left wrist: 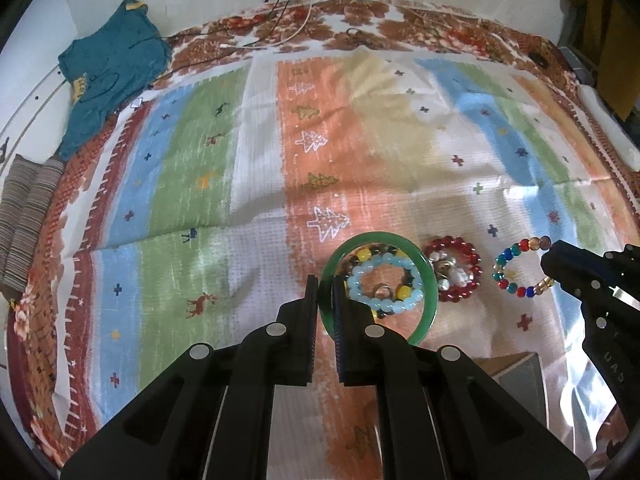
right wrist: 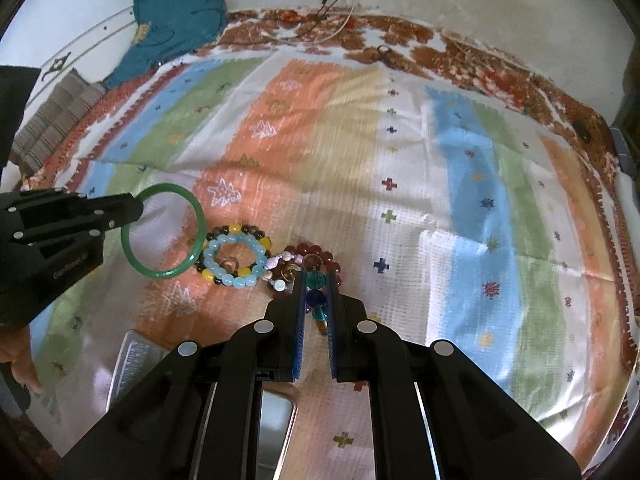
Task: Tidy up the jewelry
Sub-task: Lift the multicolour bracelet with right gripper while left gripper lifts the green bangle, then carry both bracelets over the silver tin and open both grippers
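Note:
My left gripper (left wrist: 326,284) is shut on a green bangle (left wrist: 424,276) and holds it above the striped cloth; it also shows in the right wrist view (right wrist: 138,210) gripping the bangle (right wrist: 196,208). My right gripper (right wrist: 316,280) is shut on a multicoloured bead bracelet (right wrist: 316,280), also seen in the left wrist view (left wrist: 516,254) beside that gripper (left wrist: 554,262). A light-blue bead bracelet (right wrist: 234,258), a yellow-and-dark bead bracelet (right wrist: 236,229) and a red bead bracelet (right wrist: 316,250) with small trinkets lie on the cloth.
A metal box (right wrist: 138,360) lies on the cloth near the front. A teal garment (left wrist: 112,68) and a striped folded cloth (left wrist: 24,216) lie at the far left. Cables (left wrist: 280,20) run along the back wall.

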{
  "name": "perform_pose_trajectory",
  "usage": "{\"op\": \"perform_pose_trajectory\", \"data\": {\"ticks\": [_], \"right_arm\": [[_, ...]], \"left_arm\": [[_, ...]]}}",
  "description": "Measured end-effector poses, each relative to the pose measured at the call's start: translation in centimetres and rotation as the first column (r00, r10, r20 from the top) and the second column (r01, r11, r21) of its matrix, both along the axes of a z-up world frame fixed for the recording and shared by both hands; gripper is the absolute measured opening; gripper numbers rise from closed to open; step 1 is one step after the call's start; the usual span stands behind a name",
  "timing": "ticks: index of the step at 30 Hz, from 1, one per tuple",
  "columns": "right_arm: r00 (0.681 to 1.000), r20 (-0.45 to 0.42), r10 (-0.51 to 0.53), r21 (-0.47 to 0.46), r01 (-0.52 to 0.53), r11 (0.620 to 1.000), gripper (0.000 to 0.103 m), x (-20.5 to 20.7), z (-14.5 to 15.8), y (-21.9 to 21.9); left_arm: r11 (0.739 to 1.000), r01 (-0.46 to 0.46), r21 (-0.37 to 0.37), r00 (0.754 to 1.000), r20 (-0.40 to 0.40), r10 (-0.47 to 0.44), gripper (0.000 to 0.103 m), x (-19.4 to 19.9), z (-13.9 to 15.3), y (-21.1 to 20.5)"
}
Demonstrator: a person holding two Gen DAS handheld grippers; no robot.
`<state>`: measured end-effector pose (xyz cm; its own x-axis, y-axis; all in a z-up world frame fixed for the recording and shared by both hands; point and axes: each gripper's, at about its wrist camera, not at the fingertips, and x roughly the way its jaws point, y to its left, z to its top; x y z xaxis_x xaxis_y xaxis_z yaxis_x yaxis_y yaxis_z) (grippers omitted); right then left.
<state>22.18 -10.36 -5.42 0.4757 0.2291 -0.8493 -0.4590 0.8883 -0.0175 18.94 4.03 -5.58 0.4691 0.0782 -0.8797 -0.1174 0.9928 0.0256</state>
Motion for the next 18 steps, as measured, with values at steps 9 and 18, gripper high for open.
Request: {"op": "perform_pose_trajectory", "data": {"ticks": [9, 18], "right_arm": [[0.999, 0.043, 0.007, -0.001, -0.007, 1.0, 0.01, -2.2, 1.4, 0.1], [0.998, 0.059, 0.012, 0.004, -0.012, 1.0, 0.01, -4.1, 1.8, -0.1]], "left_arm": [[1.0, 0.024, -0.007, 0.999, 0.043, -0.024, 0.007, -2.4, 1.9, -1.4], [0.999, 0.044, -0.01, 0.997, 0.067, -0.043, 0.007, -4.6, 2.9, -2.6]]}}
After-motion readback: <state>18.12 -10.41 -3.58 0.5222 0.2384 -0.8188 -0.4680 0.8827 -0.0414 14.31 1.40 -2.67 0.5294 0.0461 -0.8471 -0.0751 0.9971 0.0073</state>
